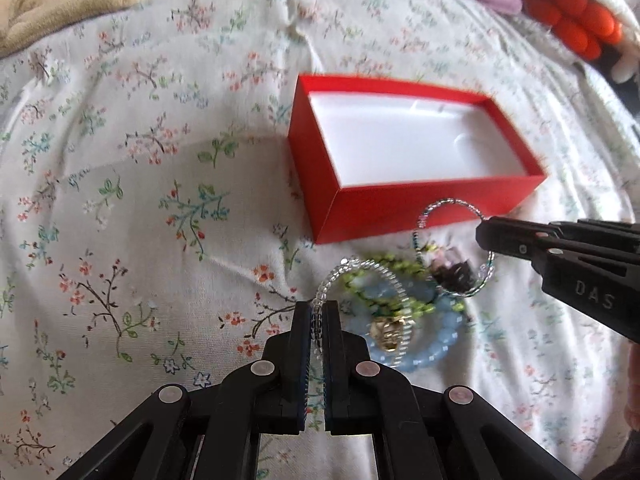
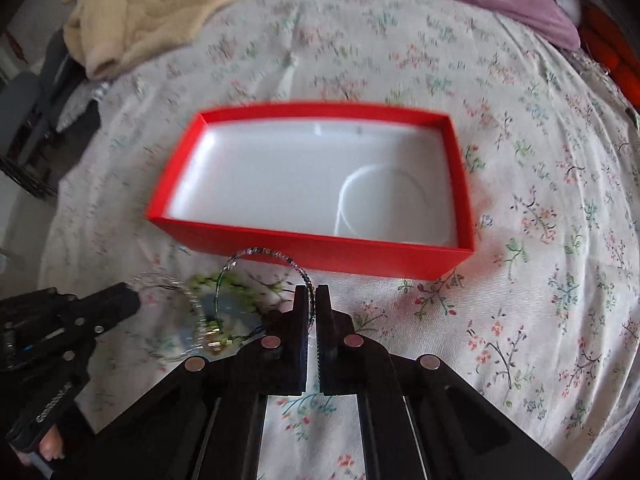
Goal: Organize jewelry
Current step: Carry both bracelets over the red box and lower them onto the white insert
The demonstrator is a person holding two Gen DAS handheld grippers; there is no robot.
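Step in hand: pick-up and separation of bracelets from the tangled pile (image 1: 404,308) lying on the floral sheet (image 1: 120,200), just near of the red box (image 1: 400,208). The left gripper (image 1: 319,316) is clamped on a clear beaded bracelet (image 1: 340,276); the right gripper (image 2: 313,300) is clamped on a darker beaded loop (image 2: 264,254). The box interior appears empty. The next move probably calls for drawing each loop free of the pile, then carrying it over the near wall of the box. Motion blur obscures the green strand (image 1: 384,280), blue bracelet (image 1: 436,344) and gold charm (image 1: 386,330); whether the strands interlock cannot be determined.
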